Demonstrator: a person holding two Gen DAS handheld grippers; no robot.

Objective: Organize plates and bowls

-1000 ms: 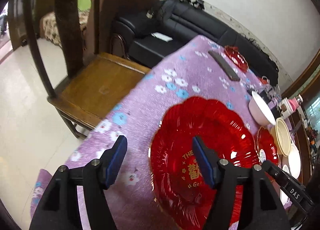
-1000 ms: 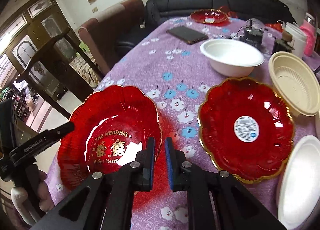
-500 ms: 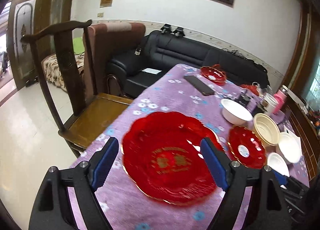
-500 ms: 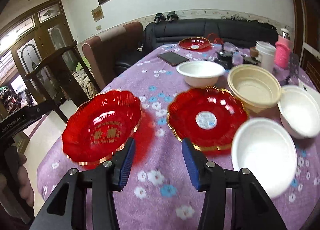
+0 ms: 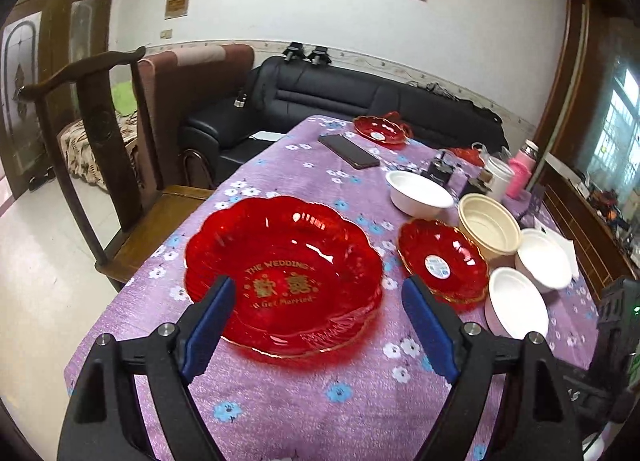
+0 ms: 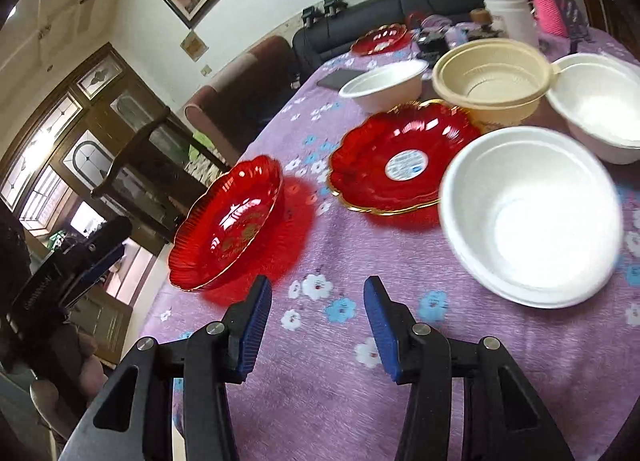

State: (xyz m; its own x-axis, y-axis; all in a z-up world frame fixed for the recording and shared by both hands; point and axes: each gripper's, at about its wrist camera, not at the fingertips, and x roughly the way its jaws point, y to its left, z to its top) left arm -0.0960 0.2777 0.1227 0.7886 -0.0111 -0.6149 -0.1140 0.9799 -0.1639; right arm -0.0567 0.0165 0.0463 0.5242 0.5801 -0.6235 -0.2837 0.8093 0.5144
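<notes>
A large red scalloped plate (image 5: 282,273) with gold wedding lettering lies on the purple flowered tablecloth (image 5: 320,401); it also shows in the right wrist view (image 6: 228,229). A smaller red plate (image 5: 442,259) with a round sticker lies to its right (image 6: 404,159). White bowls (image 6: 532,217) (image 6: 600,101) (image 6: 384,85) and a cream bowl (image 6: 492,79) stand around it. My left gripper (image 5: 316,321) is open, held above the large plate's near edge. My right gripper (image 6: 316,315) is open and empty above the cloth between the large plate and the nearest white bowl.
A dark phone (image 5: 349,151) and another red dish (image 5: 380,129) lie at the far end. A white cup (image 6: 510,17) and a pink bottle (image 6: 546,5) stand at the far right. A wooden chair (image 5: 116,165) stands left of the table, a black sofa (image 5: 340,101) behind.
My right gripper opened from shut and pulled back from the large red plate, turning right toward the white bowls. My left gripper opened wider and drew back and up.
</notes>
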